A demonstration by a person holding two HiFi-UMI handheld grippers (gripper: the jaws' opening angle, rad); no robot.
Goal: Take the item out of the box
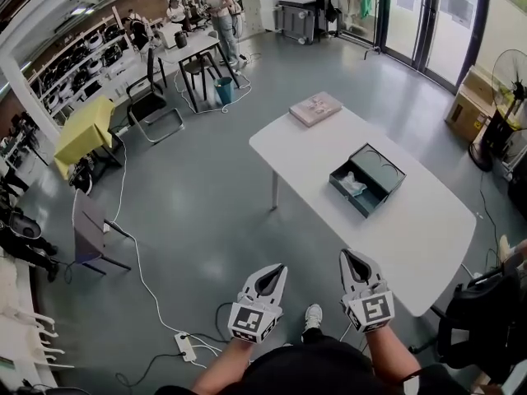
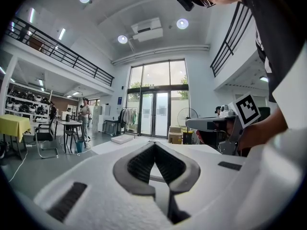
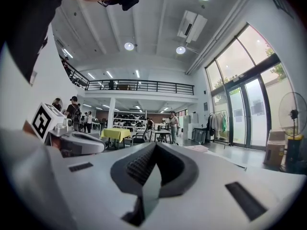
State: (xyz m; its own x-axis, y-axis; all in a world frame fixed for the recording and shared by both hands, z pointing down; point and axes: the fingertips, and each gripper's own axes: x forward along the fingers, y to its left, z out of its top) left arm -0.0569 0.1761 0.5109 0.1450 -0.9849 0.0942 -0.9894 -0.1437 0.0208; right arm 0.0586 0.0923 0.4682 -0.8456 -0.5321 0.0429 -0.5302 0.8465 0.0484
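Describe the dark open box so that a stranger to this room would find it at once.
Find the long white table on the grey floor. On it lie a flat pinkish package at the far end and, nearer the middle, the dark green open box. Only the box has raised walls and a pale crumpled item inside.

No words, numbers or brand names can be read anywhere. The only printed marks are black-and-white square code patterns, one on the cube of the left gripper (image 1: 274,271) and one on the right gripper (image 1: 354,260). A small blue wall sign (image 2: 119,100) is too small to read.
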